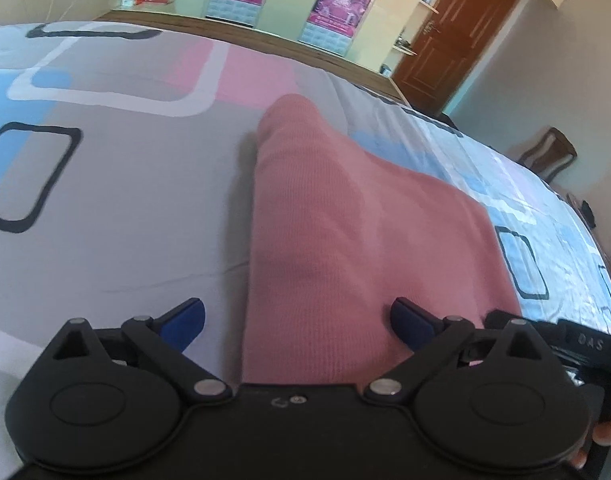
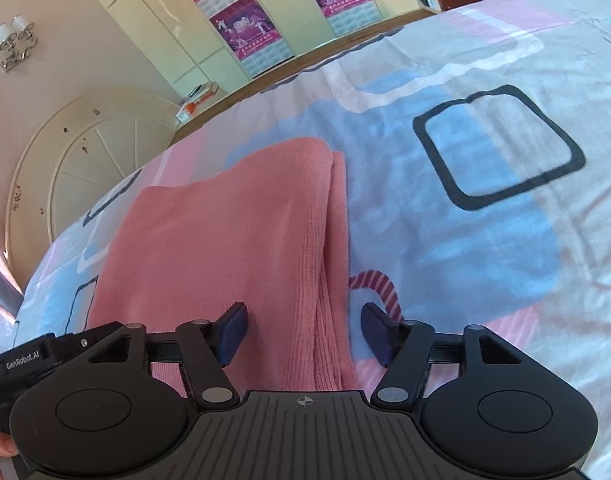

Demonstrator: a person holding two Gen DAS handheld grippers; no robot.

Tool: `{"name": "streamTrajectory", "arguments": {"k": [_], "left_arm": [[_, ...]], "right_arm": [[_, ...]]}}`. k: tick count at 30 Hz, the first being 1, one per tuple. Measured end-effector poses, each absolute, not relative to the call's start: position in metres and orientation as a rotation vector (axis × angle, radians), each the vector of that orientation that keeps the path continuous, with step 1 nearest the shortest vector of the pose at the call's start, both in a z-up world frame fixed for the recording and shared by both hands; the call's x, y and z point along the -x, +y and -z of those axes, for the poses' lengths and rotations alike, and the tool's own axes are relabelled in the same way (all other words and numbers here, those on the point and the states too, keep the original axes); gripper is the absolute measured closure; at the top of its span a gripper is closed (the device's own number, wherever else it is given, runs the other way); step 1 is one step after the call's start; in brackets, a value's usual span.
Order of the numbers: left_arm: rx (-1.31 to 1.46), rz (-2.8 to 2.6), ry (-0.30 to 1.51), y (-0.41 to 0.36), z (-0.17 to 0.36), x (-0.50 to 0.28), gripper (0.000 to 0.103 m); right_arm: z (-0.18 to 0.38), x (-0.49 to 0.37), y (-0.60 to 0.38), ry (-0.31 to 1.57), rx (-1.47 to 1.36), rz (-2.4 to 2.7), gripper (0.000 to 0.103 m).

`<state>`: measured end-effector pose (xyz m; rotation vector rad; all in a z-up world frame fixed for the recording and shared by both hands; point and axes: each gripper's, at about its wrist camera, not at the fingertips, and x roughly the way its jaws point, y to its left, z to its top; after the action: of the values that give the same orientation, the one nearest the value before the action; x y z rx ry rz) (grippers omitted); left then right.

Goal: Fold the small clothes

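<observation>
A pink knitted garment (image 1: pixel 345 232) lies folded flat on the patterned bedsheet (image 1: pixel 117 184). My left gripper (image 1: pixel 297 326) is open wide above its near left edge, blue pads clear of the cloth, one pad over the sheet and one over the garment. In the right wrist view the same garment (image 2: pixel 225 248) shows stacked layers along its right edge. My right gripper (image 2: pixel 303 332) is open and straddles that layered edge near the front, its pads apart from the fabric. The other gripper's black body (image 1: pixel 585 348) shows at the right of the left view.
The sheet (image 2: pixel 485 240) has blue, pink and grey blocks with dark rounded squares. A striped pink loop (image 2: pixel 379 286) lies beside the garment. Cream wardrobes with posters (image 1: pixel 337 4), a brown door (image 1: pixel 461 32), a round headboard (image 2: pixel 97 152) and a chair (image 1: pixel 549 152) ring the bed.
</observation>
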<state>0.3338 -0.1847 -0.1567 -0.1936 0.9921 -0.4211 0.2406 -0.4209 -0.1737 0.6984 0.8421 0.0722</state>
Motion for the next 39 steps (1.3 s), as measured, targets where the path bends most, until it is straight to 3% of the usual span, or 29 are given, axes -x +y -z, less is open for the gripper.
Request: {"name": "streamTrajectory", "arguments": {"k": [8,11,16,21,39], "left_arm": [[0.23,0.488,1.012,-0.2,0.162,-0.34,0.028],[0.228,0.508,1.003,-0.199,0.156,-0.337,0.047],[0.188,0.509,0.99,-0.207,0.153,-0.337,0.052],[0.166,0.512,0.954,-0.21,0.141,-0.327,0.065],[0.175,0.502,0.85,-0.16,0.077,-0.307,0.067]], "right_arm": [[0.177,-0.262,-0.409,0.845,-0.662,-0.111,0.042],[0.176,-0.263,-0.409,0.875,-0.693,-0.145,0.079],[0.185,-0.264,-0.41,0.865,-0.732,-0.134,0.079],[0.176,-0.26,-0.408,0.857,-0.77,-0.148,0.08],[0.101,-0.26,-0.348,0.725,-0.809,-0.316,0.081]]}}
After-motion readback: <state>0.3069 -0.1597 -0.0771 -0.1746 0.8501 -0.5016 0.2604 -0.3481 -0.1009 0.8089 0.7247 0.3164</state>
